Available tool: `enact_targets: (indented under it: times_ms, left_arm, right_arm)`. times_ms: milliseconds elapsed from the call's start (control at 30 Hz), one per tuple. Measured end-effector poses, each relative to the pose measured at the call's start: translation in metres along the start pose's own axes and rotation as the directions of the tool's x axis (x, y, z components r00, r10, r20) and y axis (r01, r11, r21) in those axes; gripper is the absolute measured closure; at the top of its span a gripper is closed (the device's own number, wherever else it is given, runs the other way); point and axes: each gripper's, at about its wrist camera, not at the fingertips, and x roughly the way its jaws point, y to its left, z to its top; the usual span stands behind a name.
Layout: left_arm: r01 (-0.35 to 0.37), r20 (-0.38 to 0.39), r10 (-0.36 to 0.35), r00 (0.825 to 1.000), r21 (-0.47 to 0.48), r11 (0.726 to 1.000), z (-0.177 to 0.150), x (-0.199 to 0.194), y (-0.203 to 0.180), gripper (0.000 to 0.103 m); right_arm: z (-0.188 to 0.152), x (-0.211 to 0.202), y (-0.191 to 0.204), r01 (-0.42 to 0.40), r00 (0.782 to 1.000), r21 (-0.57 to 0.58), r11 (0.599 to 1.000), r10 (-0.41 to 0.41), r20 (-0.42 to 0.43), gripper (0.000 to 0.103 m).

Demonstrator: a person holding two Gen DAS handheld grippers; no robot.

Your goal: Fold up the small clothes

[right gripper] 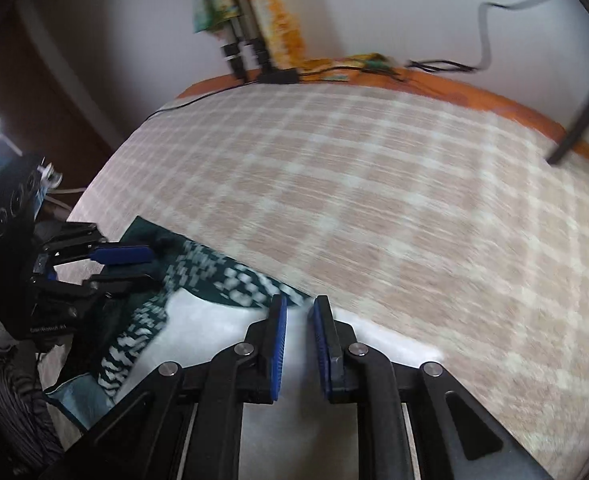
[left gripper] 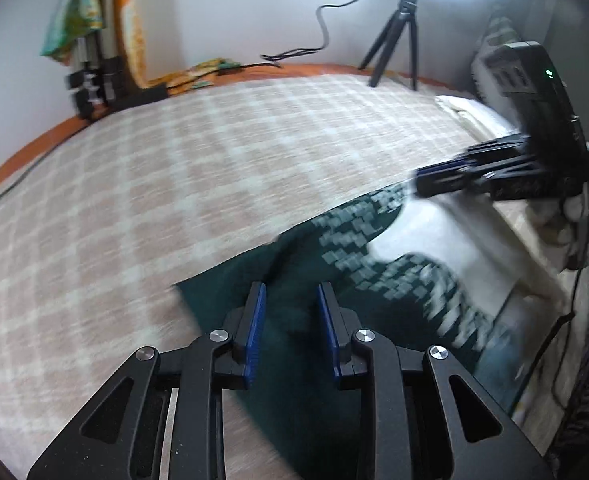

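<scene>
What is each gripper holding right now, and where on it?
Left gripper pinches the garment's dark green edge; right gripper pinches its white edge, near the patterned band.

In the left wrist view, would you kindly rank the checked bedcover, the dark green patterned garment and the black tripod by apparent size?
1. Beige checked bedcover
2. Dark green patterned garment
3. Black tripod, though it stands farthest from the camera, so it looks smaller than it is.

Right gripper (right gripper: 299, 310) and left gripper (right gripper: 134, 266) both clamp the green-and-white garment (right gripper: 214, 276) over a checked bedspread (right gripper: 374, 184).
</scene>
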Motion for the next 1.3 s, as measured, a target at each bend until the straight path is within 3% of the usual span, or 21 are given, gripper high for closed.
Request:
enact_targets:
  times_ms: [133,233,367,433,500,533,633,833,1033,1233,1300]
  left_arm:
    - [-0.059,0.022,0.060,0.998,-0.067,0.996,-0.008,-0.014,0.020,0.078]
    - [-0.073,0.047,0.078,0.996,-0.113,0.991,-0.010,-0.027,0.029,0.078]
    - [-0.036,0.073,0.047,0.996,-0.146,0.989,-0.011,-0.043,0.022,0.077]
    - [0.007,0.078,0.007,0.997,-0.177,0.984,-0.015,-0.049,0.019,0.073]
    - [0.045,0.077,-0.028,0.997,-0.231,0.972,-0.024,-0.058,0.017,0.058]
    - [0.058,0.075,-0.041,0.996,-0.249,0.967,-0.024,-0.057,0.014,0.055]
    - [0.140,0.078,-0.120,0.990,-0.333,0.933,-0.040,-0.067,0.013,0.055]
    - [0.241,0.064,-0.241,0.968,-0.494,0.836,-0.079,-0.079,0.012,0.055]
    - [0.291,0.055,-0.346,0.937,-0.669,0.684,-0.124,-0.074,0.013,0.055]
    - [0.373,0.153,-0.414,0.897,-0.765,0.525,-0.149,-0.069,0.010,0.055]
    - [0.391,0.185,-0.413,0.892,-0.775,0.496,-0.153,-0.069,0.013,0.055]
  right_arm:
    - [-0.022,-0.023,-0.012,0.093,0.996,0.026,0.995,-0.093,0.016,0.084]
    - [-0.035,-0.044,-0.010,0.078,0.995,0.050,0.996,-0.081,0.060,0.083]
    - [-0.048,-0.063,0.020,0.081,0.993,-0.023,0.996,-0.079,0.093,0.080]
    - [-0.055,-0.067,0.032,0.098,0.990,-0.050,0.994,-0.093,0.104,0.070]
    - [-0.061,-0.070,0.033,0.095,0.990,-0.031,0.995,-0.091,0.111,0.060]
    - [-0.064,-0.071,0.030,0.081,0.991,-0.007,0.997,-0.080,0.111,0.052]
    - [-0.073,-0.076,0.014,0.048,0.990,0.064,0.997,-0.056,0.127,0.047]
    - [-0.088,-0.078,-0.040,-0.137,0.985,0.277,0.951,0.100,0.143,0.043]
    - [-0.101,-0.066,-0.072,-0.194,0.980,0.384,0.903,0.159,0.121,0.044]
    - [-0.099,-0.062,-0.082,-0.287,0.957,0.422,0.860,0.241,0.160,0.043]
    - [-0.098,-0.059,-0.082,-0.304,0.952,0.422,0.854,0.260,0.160,0.043]
